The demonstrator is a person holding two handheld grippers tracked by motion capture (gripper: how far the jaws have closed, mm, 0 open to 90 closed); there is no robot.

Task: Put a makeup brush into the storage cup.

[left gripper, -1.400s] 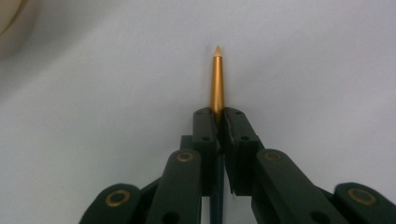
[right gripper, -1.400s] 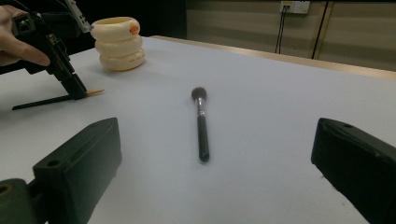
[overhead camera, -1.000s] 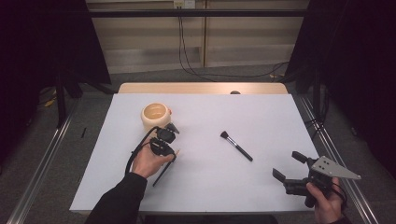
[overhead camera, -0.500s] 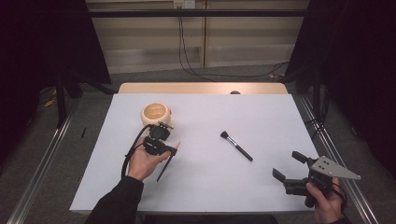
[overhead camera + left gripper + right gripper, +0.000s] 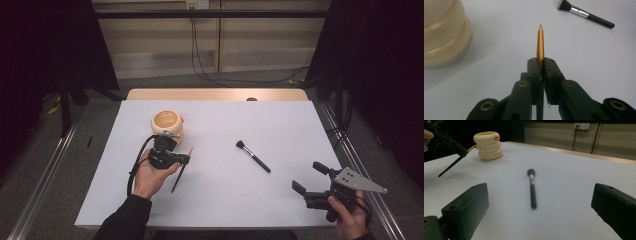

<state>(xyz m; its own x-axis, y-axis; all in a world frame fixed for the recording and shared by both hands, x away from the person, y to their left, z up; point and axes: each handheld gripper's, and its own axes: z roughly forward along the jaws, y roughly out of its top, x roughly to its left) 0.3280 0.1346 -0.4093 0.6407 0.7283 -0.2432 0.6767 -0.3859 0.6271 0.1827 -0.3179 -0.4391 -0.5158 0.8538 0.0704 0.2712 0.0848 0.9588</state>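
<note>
Black left gripper [image 5: 175, 159] clamped on slim gold-tipped black pencil [image 5: 540, 42], lifted over white table [image 5: 280, 200], just near side of cream ribbed ceramic pot [image 5: 167, 123]. Right gripper [image 5: 306, 178] spread wide, empty, near right corner. Black-handled makeup brush [image 5: 253, 156] lying between.

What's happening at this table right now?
A person works with a claw in each hand. The left claw is shut on a thin gold-tipped pencil-like stick, held in the air beside the cream ribbed pot. The right claw is open, near the table's right front corner, pointing toward the black makeup brush, which lies untouched mid-table on the white table.
</note>
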